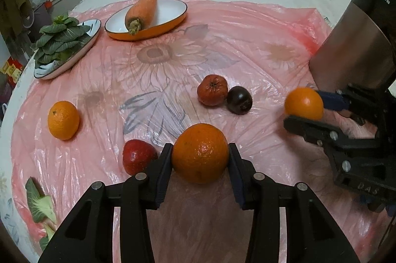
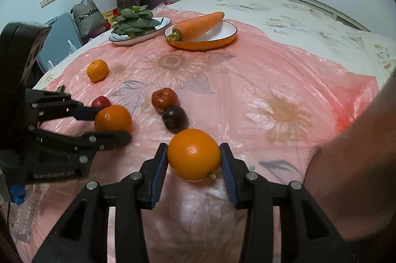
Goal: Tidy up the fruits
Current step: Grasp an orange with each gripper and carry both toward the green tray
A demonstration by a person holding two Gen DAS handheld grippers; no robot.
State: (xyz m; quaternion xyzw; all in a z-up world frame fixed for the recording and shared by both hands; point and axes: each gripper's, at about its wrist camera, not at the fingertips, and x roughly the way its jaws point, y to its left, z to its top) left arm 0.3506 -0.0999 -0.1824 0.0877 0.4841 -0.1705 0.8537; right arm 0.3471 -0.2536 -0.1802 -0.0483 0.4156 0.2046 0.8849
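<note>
Both sides are loaded! The left gripper (image 1: 200, 154) is clamped on a big orange (image 1: 200, 152), held just above the pink plastic sheet (image 1: 247, 45) on the bed. The right gripper (image 2: 194, 156) is grasping its own orange (image 2: 194, 154), stem end down. Between them on the sheet, a reddish fruit (image 1: 212, 90) touches a dark plum (image 1: 239, 100); a red apple (image 1: 138, 159) sits beside the left gripper, a small orange (image 1: 63, 119) well apart. A carrot (image 1: 142, 11) lies in the orange dish (image 1: 170, 22).

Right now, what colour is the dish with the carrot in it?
The dish is orange outside and white inside, with a dark rim. The right wrist view shows it best.
</note>
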